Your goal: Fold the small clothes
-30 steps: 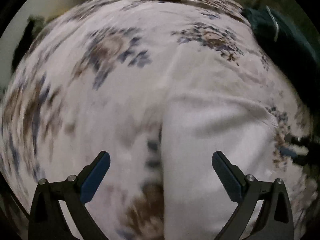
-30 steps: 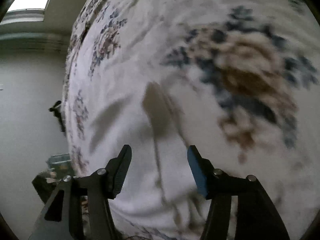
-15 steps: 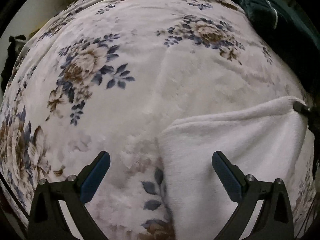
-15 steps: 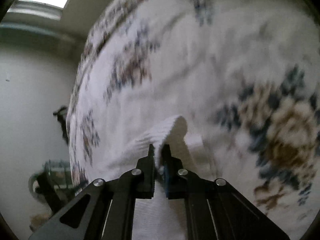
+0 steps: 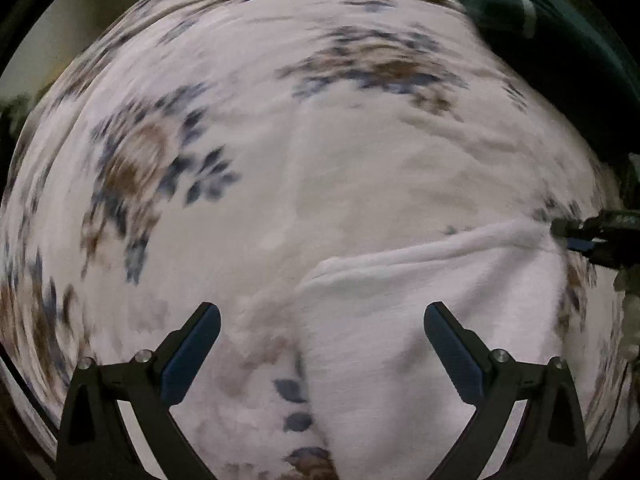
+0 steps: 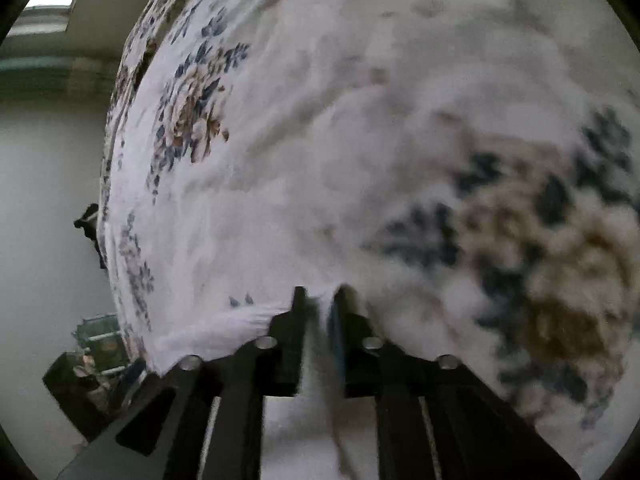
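- Left wrist view: left gripper (image 5: pixel 322 344) was spread wide with nothing between its blue-padded fingers (image 5: pixel 192 354), hovering over the white cloth (image 5: pixel 420 320).
- White cloth was a small, fluffy towel-like piece lying on the floral blanket (image 5: pixel 200 160), towards the blanket's near right part; one corner was raised and drawn out to the right, forming a soft rolled ridge along its far edge.
- Right gripper (image 5: pixel 576 236) appeared at the right side of this view, pinching that raised corner. Judgement: corner was lifted to carry it over for a fold, with the left gripper free to take the other corner.
- Blanket was plush, pale, printed with blue and brown flowers; heavy motion blur. A dark green garment (image 5: pixel 520 12) lay at the blanket's far right edge.
- Right wrist view: right gripper (image 6: pixel 318 308) was closed almost fully, with white cloth (image 6: pixel 224 328) clamped between its fingers and trailing left and below.
- Blanket (image 6: pixel 360 120) filled the view; its left edge dropped off beside a plain wall (image 6: pixel 40 200). Dark clutter by the floor at lower left was too blurred to identify.
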The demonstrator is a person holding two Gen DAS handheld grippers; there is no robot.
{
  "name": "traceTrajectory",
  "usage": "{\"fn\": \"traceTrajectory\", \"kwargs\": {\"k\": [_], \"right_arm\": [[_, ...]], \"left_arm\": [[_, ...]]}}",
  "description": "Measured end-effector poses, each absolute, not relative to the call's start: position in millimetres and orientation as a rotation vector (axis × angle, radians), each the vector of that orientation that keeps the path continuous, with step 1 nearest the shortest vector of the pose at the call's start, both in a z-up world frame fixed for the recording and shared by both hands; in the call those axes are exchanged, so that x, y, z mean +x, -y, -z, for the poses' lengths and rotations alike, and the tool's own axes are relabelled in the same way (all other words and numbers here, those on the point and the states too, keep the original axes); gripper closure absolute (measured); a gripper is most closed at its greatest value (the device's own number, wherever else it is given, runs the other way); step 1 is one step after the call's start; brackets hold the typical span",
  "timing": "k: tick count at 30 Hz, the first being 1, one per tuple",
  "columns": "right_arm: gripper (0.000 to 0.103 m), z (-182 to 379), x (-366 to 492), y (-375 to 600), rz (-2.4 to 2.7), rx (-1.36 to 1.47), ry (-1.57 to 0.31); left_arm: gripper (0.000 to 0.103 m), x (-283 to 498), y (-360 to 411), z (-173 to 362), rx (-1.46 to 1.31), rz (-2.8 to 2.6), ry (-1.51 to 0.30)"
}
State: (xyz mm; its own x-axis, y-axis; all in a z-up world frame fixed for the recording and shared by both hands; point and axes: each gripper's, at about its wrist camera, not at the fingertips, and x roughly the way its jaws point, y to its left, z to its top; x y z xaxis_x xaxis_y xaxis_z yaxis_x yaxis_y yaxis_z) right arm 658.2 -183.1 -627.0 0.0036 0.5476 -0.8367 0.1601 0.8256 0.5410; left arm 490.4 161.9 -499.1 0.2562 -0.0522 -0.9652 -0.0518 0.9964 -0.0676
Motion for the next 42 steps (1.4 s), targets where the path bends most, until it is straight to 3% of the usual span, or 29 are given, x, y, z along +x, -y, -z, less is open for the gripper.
{"fn": "traceTrajectory", "kwargs": {"k": [2, 8, 18, 38, 39, 40, 42], "right_arm": [[0.058, 615, 641, 204, -0.309, 0.59, -1.545], [0.057, 594, 535, 253, -0.26, 0.699, -1.571], [0.057, 641, 434, 240, -0.121, 1.096, -1.542], [0.057, 628, 425, 185, 0.01, 0.655, -1.613], [0.057, 629, 424, 183, 0.014, 0.645, -1.618], [0.057, 630, 424, 182, 0.015, 0.646, -1.62], [0.062, 630, 422, 181, 0.012, 0.657, -1.607]], "left_arm": [[0.0, 505, -138, 492, 0.017, 0.07, -1.315], [0.0, 557, -64, 496, 0.261, 0.267, -1.356], [0.0, 592, 27, 549, 0.574, 0.418, -1.493], [0.001, 590, 44, 556, 0.672, 0.416, -1.481], [0.014, 588, 43, 557, 0.67, 0.432, -1.481], [0.051, 586, 44, 558, 0.661, 0.45, -1.483], [0.1, 581, 45, 558, 0.623, 0.469, -1.5]]}}
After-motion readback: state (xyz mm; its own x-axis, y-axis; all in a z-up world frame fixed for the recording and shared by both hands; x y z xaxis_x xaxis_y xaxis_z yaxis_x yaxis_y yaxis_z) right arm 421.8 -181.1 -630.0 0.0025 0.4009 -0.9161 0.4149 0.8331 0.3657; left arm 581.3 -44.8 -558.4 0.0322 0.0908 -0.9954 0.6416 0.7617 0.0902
